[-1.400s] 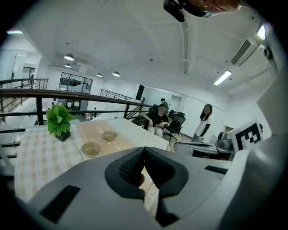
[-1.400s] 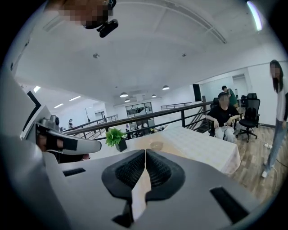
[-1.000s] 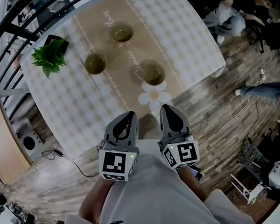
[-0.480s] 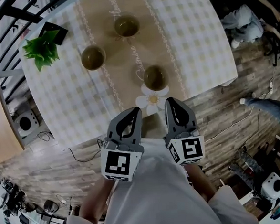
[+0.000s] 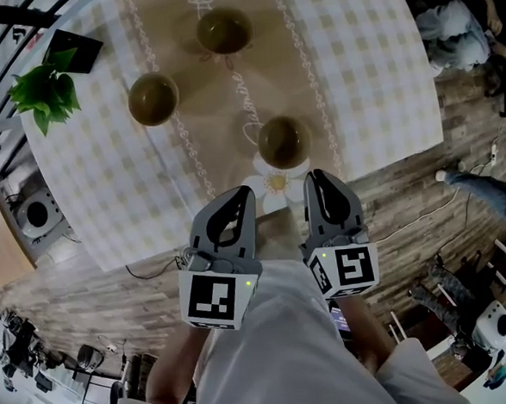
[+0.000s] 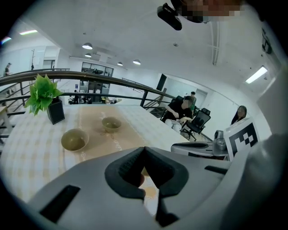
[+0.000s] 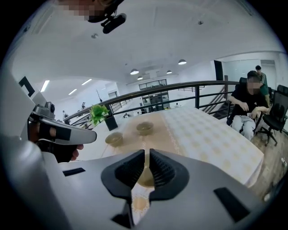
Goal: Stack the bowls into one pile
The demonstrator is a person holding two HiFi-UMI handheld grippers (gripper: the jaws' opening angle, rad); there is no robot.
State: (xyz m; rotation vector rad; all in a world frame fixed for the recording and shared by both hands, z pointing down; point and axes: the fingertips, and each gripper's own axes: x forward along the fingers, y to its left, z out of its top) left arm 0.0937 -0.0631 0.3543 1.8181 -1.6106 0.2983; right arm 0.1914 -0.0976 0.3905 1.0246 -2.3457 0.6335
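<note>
Closest to body: left claw [image 5: 239,194] tips pressed together, right claw [image 5: 313,177] down to a slit, both empty, by the near table [image 5: 373,59] edge. Just beyond: nearest bowl [image 5: 282,141] by the daisy print [image 5: 275,182]. Farther: left bowl [image 5: 152,98], then far bowl [image 5: 223,30], all well apart. Risk: reaching in closed and shoving a bowl; thin rim pinch slipping mid-lift.
</note>
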